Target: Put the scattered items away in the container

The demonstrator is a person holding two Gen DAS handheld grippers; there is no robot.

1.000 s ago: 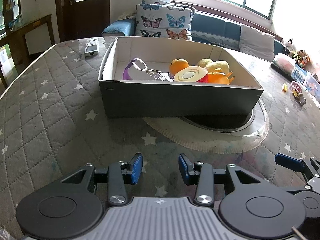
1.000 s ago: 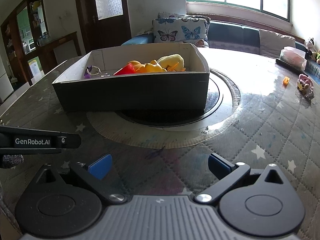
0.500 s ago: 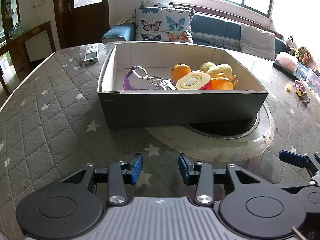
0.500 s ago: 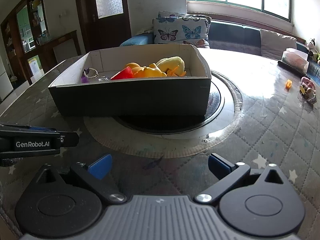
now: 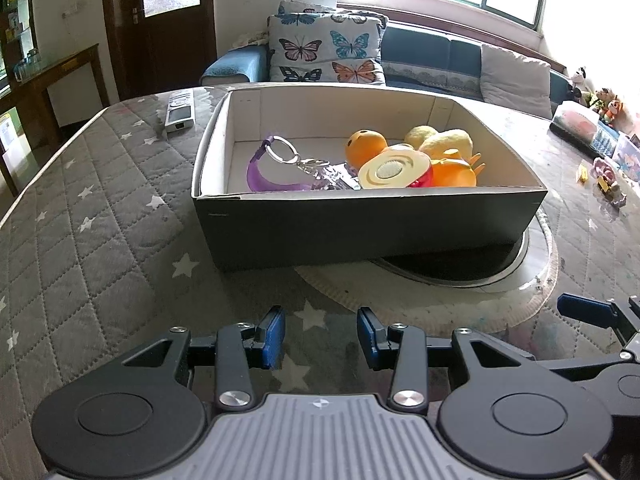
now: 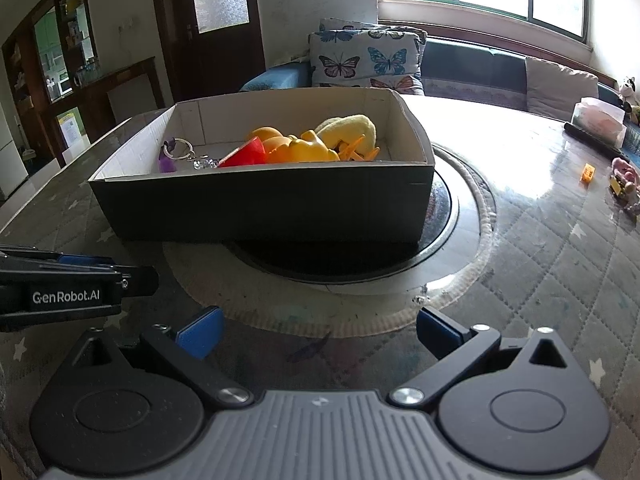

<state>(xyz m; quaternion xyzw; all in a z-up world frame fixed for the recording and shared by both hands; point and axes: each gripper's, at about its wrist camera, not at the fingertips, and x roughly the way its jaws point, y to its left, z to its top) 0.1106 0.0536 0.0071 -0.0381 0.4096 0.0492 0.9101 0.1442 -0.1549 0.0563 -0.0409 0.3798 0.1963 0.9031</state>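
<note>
Currently left gripper [image 5: 321, 336] jaws part open, nothing between them, low over the quilted table [image 5: 100, 240]. Far left: remote [image 5: 180, 111]. Box [image 5: 360, 224] sits centre, holding purple keyring [image 5: 276, 168], orange ball [image 5: 366, 149], red-and-cream toy [image 5: 394, 170], yellow plush [image 5: 450, 144]. Right gripper [image 6: 318, 334] jaws wide, empty. Far right: small toys [image 6: 622, 184] loose on the table.

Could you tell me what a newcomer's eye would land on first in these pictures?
Probably the dark cardboard box at the table's centre, sitting partly over a round inset, with bright toys piled at its right end: an orange ball, yellow plush and a purple keyring strap to their left. Behind it, butterfly cushions stand out on the blue sofa.
</note>
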